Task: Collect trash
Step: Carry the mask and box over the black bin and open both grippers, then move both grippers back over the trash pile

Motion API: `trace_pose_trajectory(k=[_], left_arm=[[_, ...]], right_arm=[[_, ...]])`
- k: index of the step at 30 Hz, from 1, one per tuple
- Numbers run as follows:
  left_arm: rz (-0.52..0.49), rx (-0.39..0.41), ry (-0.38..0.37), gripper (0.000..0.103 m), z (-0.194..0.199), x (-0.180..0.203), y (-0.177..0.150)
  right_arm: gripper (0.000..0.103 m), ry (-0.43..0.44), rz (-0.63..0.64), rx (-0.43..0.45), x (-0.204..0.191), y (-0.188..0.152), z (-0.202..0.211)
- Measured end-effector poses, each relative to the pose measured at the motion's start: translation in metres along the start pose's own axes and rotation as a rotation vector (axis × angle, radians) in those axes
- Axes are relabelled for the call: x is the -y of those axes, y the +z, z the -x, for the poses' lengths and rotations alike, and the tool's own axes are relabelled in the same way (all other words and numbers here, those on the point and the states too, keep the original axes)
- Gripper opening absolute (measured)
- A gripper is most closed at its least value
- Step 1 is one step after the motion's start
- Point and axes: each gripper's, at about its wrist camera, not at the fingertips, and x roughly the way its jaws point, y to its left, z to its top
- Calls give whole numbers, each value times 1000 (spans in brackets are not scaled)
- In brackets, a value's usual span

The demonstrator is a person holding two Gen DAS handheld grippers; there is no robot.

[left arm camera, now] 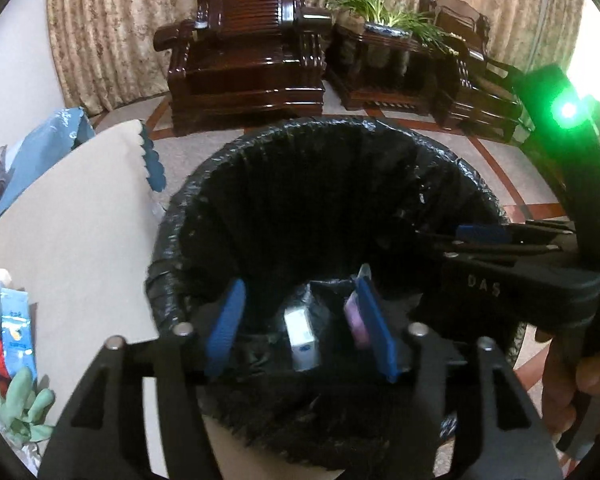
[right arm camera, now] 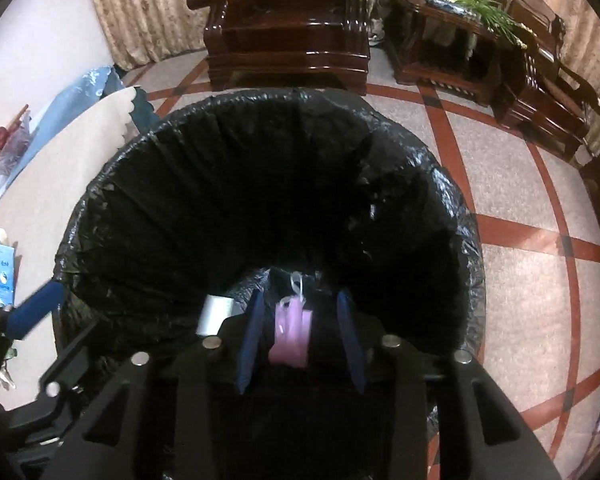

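Left wrist view: round black-lined trash bin [left arm camera: 204,216], white carton [left arm camera: 300,334] and pink packet [left arm camera: 356,320] dropping inside. Left gripper [left arm camera: 300,328] and right gripper [right arm camera: 300,336] parted, gripping nothing, over near rim; table edge [left arm camera: 100,240] alongside.

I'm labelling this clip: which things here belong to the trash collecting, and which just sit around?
Job:
bin with black liner
white carton
pink packet
left tongs
right tongs

Lying about:
armchair
potted plant
curtain
green glove
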Motion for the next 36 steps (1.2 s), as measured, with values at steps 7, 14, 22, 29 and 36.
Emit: trace_pose_trajectory(k=[7, 14, 22, 29, 36], left_arm=[[47, 39, 38, 67, 47, -29, -13], [143, 131, 148, 80, 132, -89, -41], [291, 216, 348, 86, 231, -184, -106], [423, 232, 489, 89, 282, -255, -157], [460, 213, 550, 90, 286, -289, -193]], right_arm=[[38, -3, 8, 46, -8, -6, 29], [39, 45, 79, 194, -61, -21, 101], [41, 200, 196, 260, -155, -57, 147], [48, 274, 310, 256, -241, -86, 154], [48, 339, 395, 230, -310, -114, 139]])
